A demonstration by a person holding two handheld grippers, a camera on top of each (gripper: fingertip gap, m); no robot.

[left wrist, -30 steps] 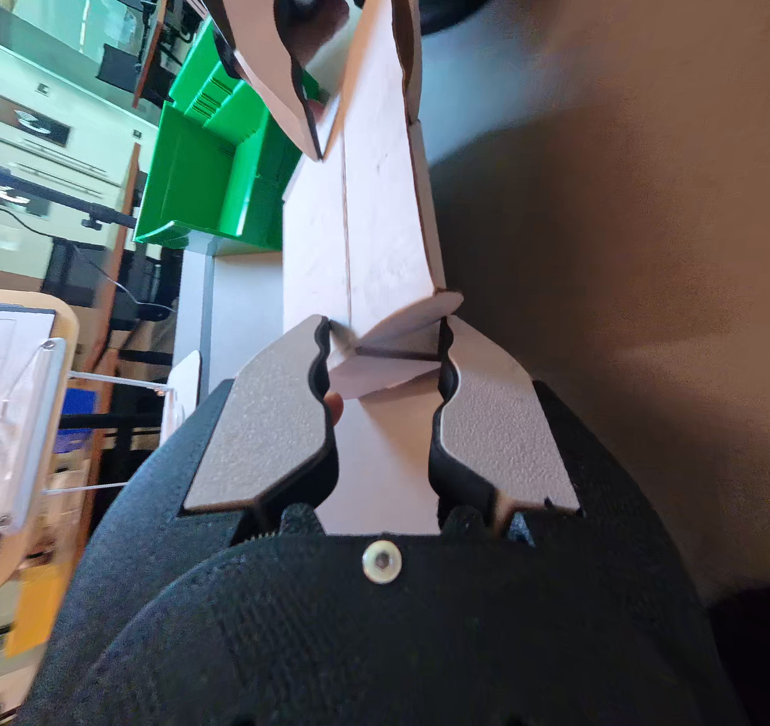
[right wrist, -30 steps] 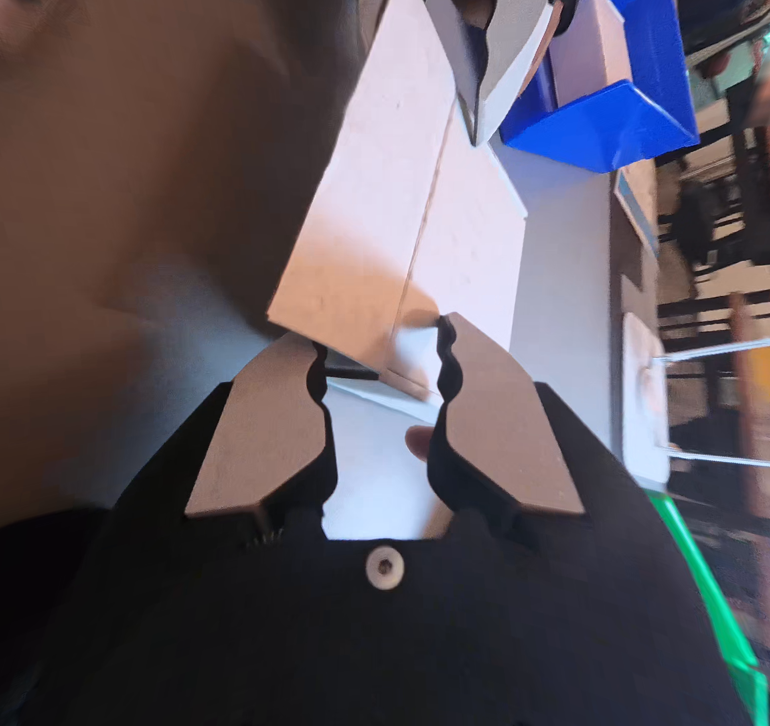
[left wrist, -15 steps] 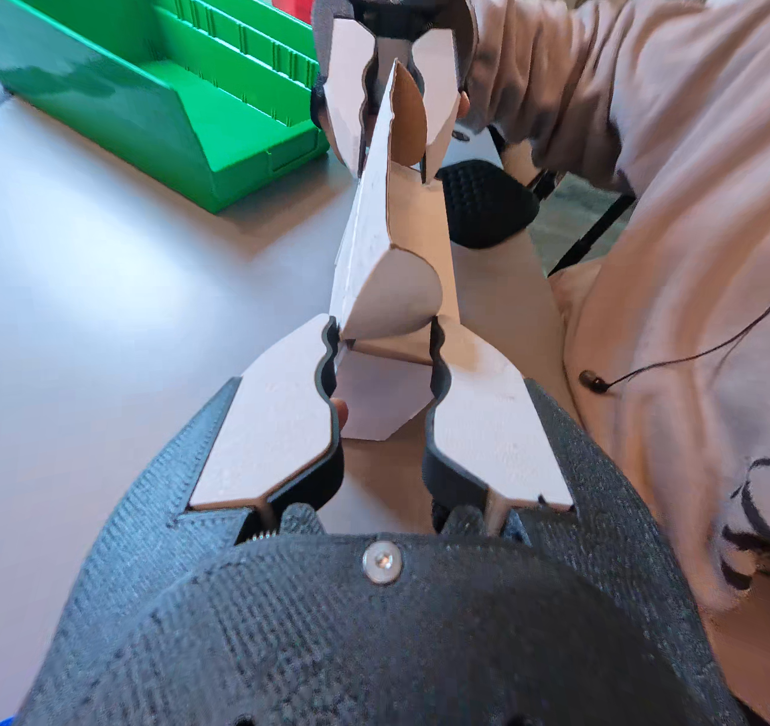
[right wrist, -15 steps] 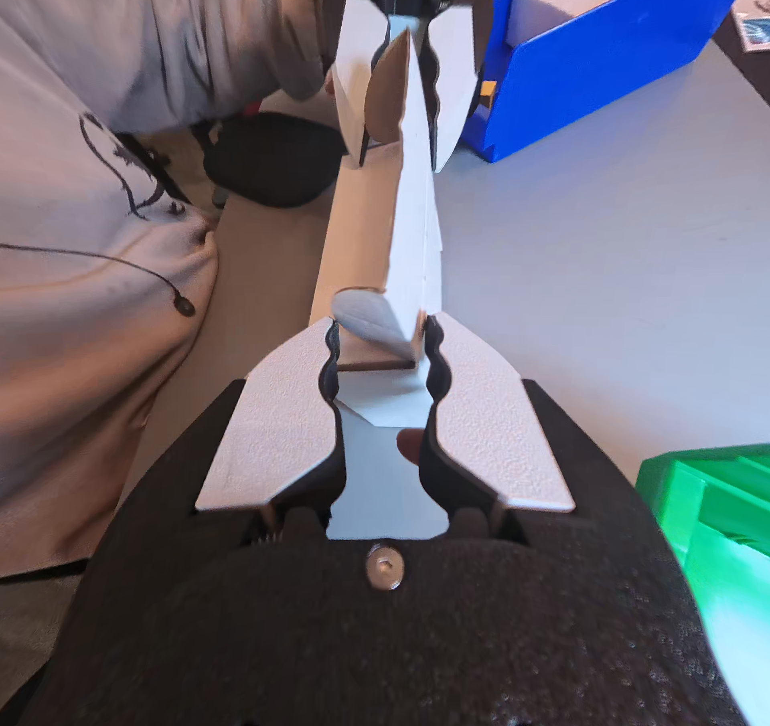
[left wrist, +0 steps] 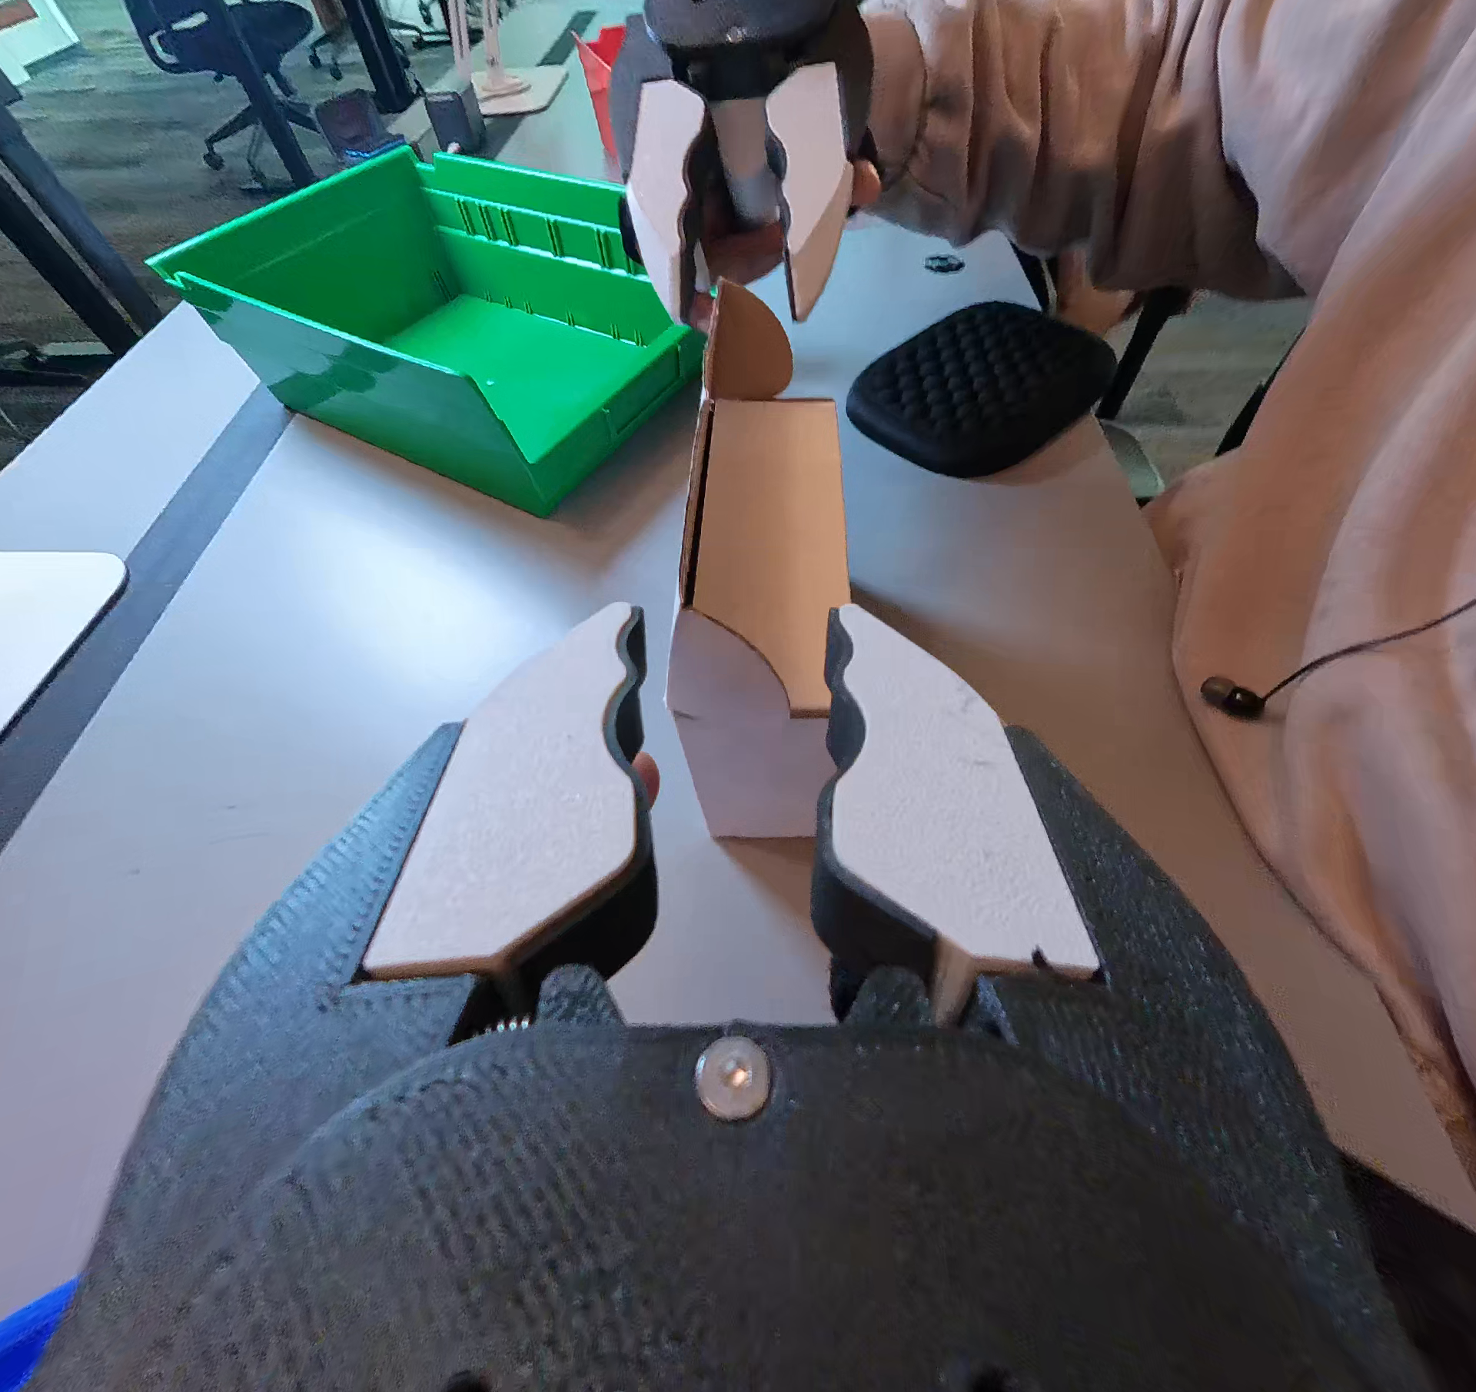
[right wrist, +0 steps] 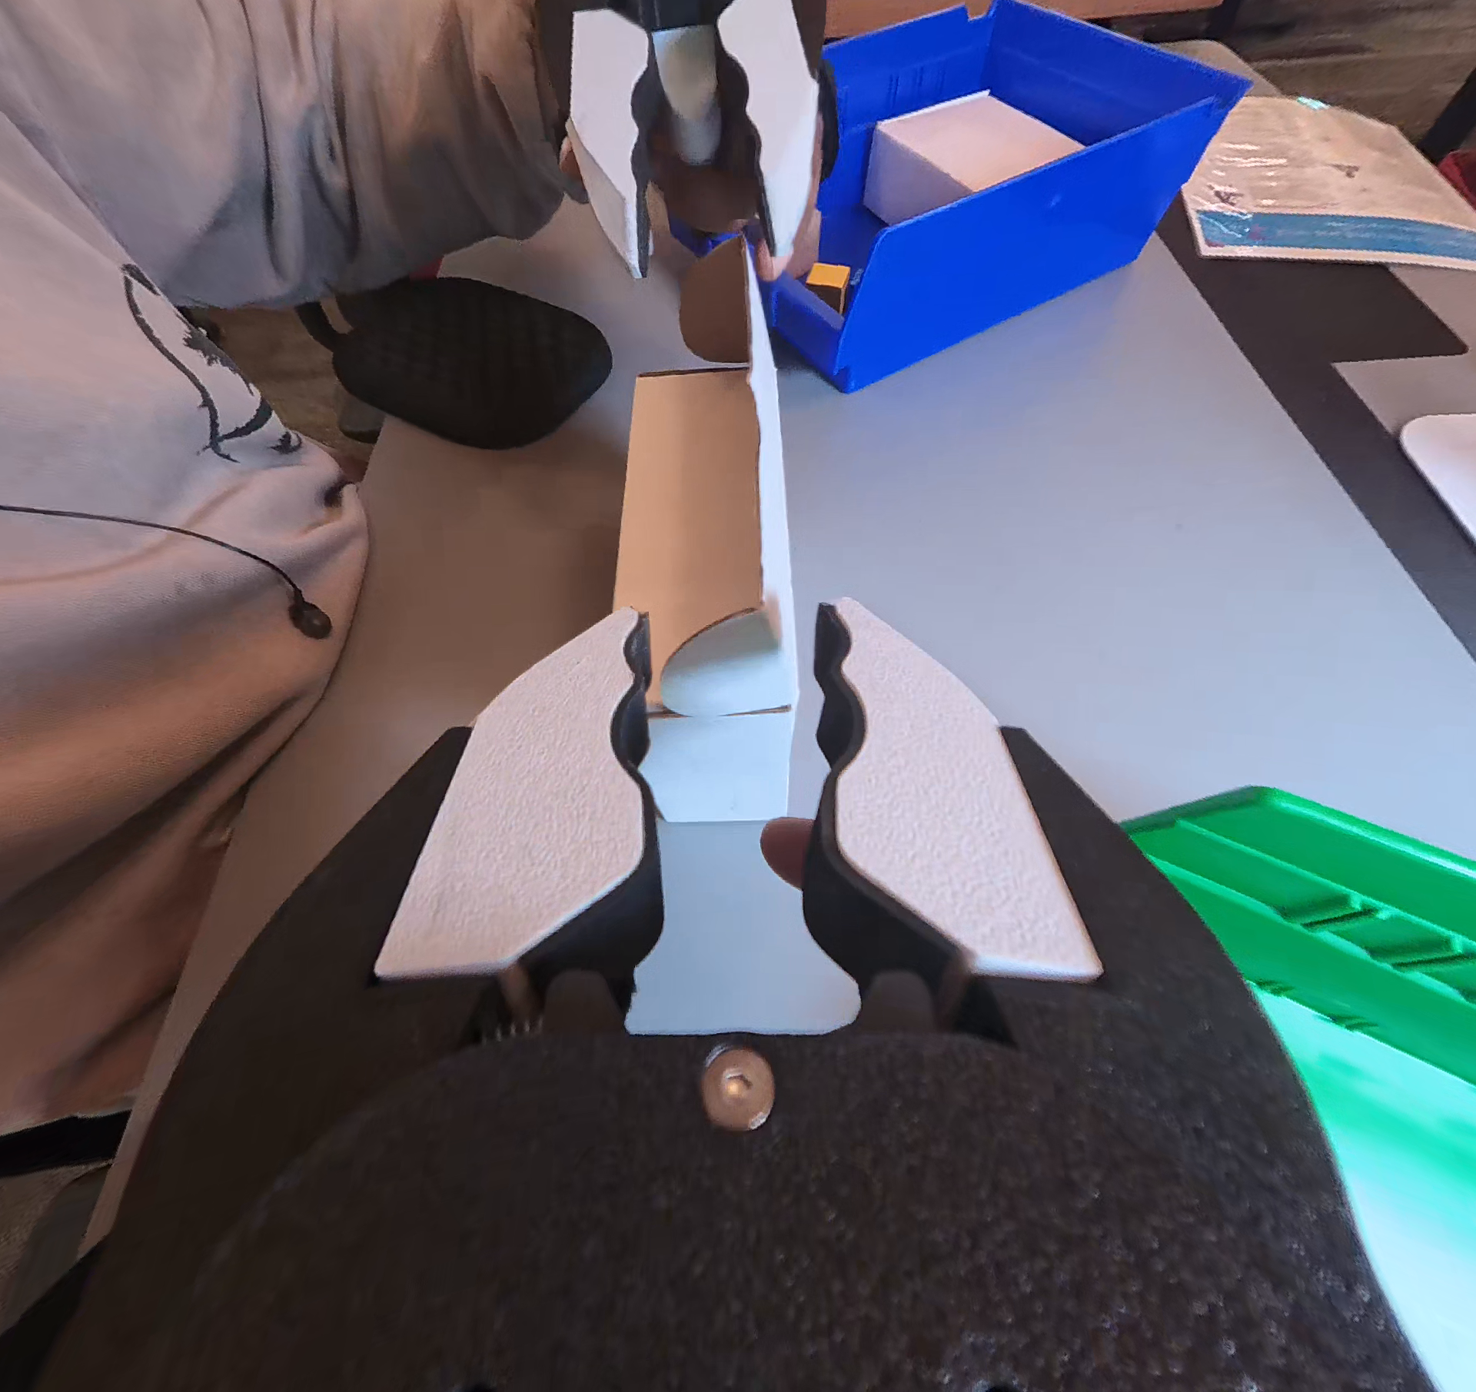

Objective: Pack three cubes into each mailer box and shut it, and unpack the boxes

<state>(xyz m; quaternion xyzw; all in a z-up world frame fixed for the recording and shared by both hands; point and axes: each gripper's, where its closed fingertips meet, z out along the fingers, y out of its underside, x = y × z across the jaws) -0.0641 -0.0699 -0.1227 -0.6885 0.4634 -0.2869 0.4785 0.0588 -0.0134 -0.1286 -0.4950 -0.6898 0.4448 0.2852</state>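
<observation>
Cardboard mailer box (left wrist: 763, 555), contents unseen

Our right gripper (right wrist: 727, 627) jaws apart w/ mailer box (right wrist: 695, 507) end between; left gripper (right wrist: 703, 252) open opposite, blue bin (right wrist: 998, 236) behind.

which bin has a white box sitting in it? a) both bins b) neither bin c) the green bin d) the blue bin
d: in the right wrist view a white box sits inside the blue bin, while the left wrist view shows the green bin with nothing in it.
</observation>
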